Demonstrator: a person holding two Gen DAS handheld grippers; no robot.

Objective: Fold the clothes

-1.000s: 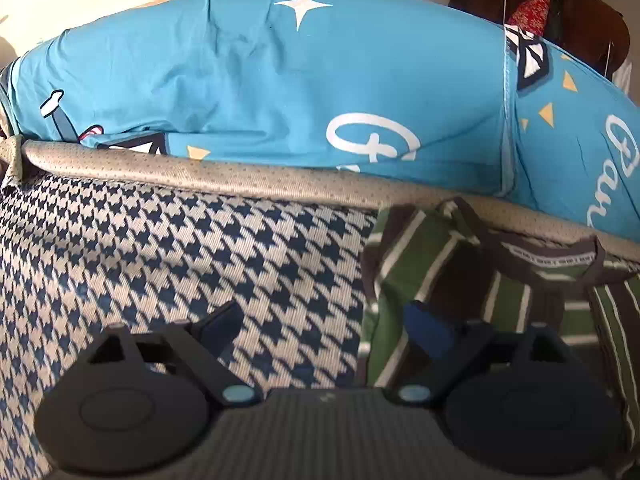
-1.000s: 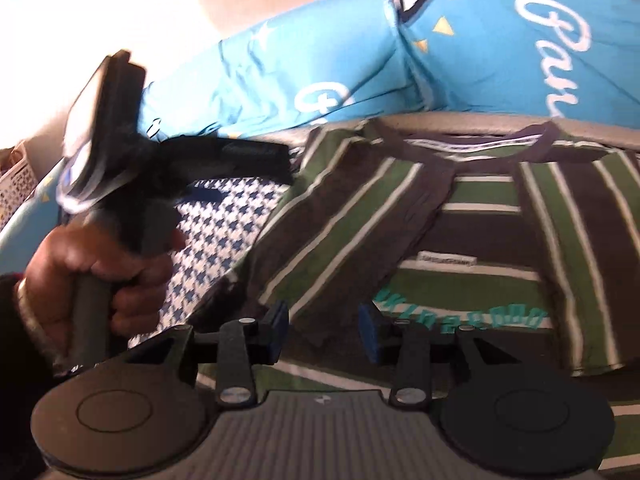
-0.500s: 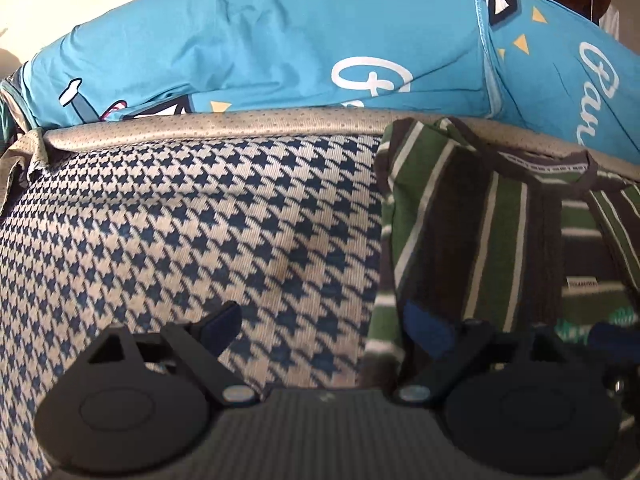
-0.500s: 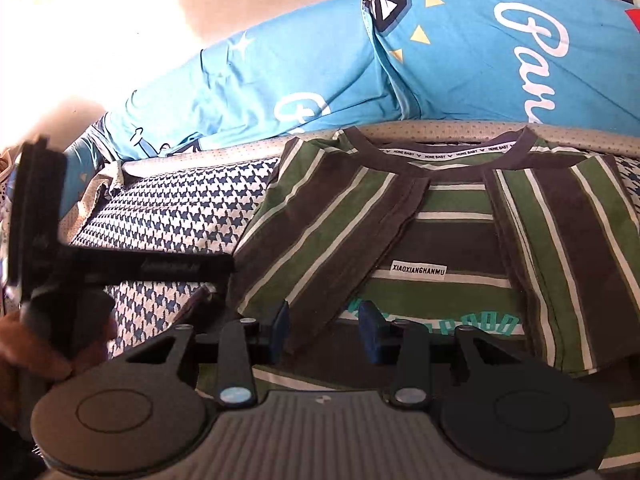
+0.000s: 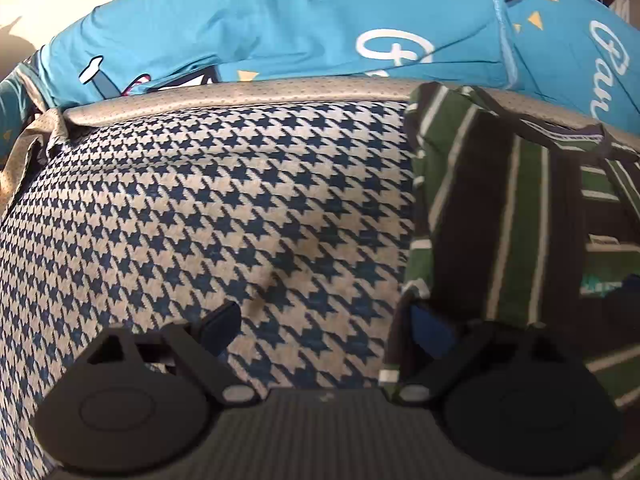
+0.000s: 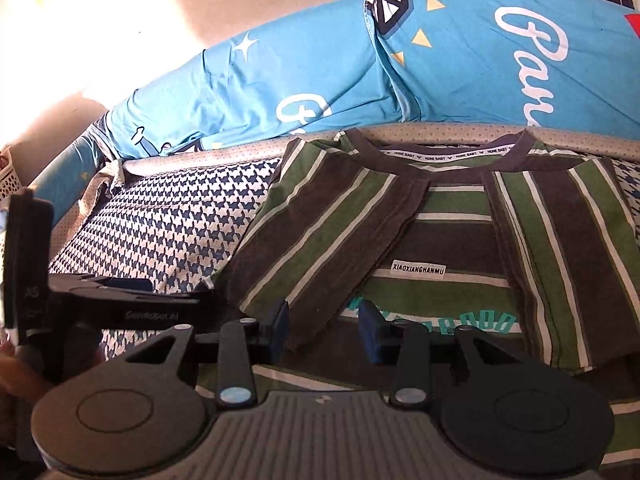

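Note:
A green, brown and white striped T-shirt (image 6: 452,236) lies flat on the houndstooth cushion (image 6: 168,224), collar at the far side, both sleeves folded in over the chest. My right gripper (image 6: 324,328) is open, hovering over the shirt's lower middle by the left sleeve's end. My left gripper (image 5: 324,328) is open at the shirt's left edge (image 5: 480,216); its right finger sits at the hem, its left finger over bare cushion (image 5: 224,216). The left gripper also shows in the right wrist view (image 6: 120,300), low beside the shirt.
Blue printed pillows (image 6: 360,68) lie along the far side behind a grey dotted trim (image 5: 240,96). A white basket (image 6: 8,180) sits at the far left edge. A pale wall is beyond.
The left gripper has dropped lower and pulled back toward the shirt's lower left edge. The right gripper has backed off slightly, so more of the shirt shows.

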